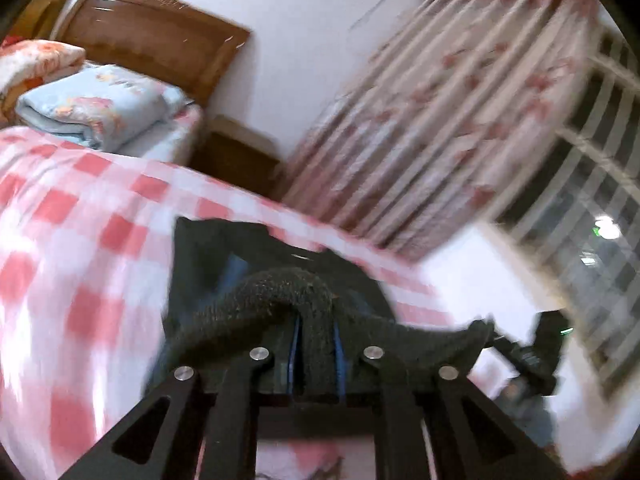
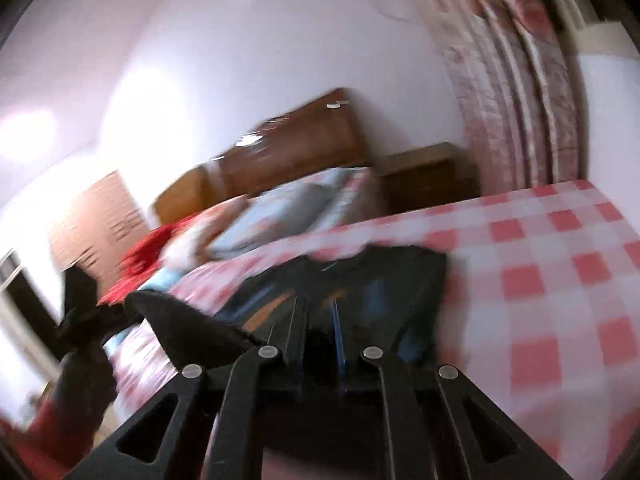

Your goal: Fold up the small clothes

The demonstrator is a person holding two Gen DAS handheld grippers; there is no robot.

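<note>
Garment (image 1: 280, 312), dark and fuzzy, hangs between your two grippers above the checked bed (image 1: 80, 208). Your left gripper (image 1: 316, 328) has its jaws pinched on one edge; your right gripper (image 2: 320, 320) seems clamped on the other, though blur hides the tips. You look mid-fold, judging by the lifted edge. Next, carry it over the part lying on the bed, keeping both grips level.

Checked bedspread (image 1: 80, 208) open leftward; folded quilts (image 1: 96, 108), headboard (image 1: 160, 40) block far end
</note>
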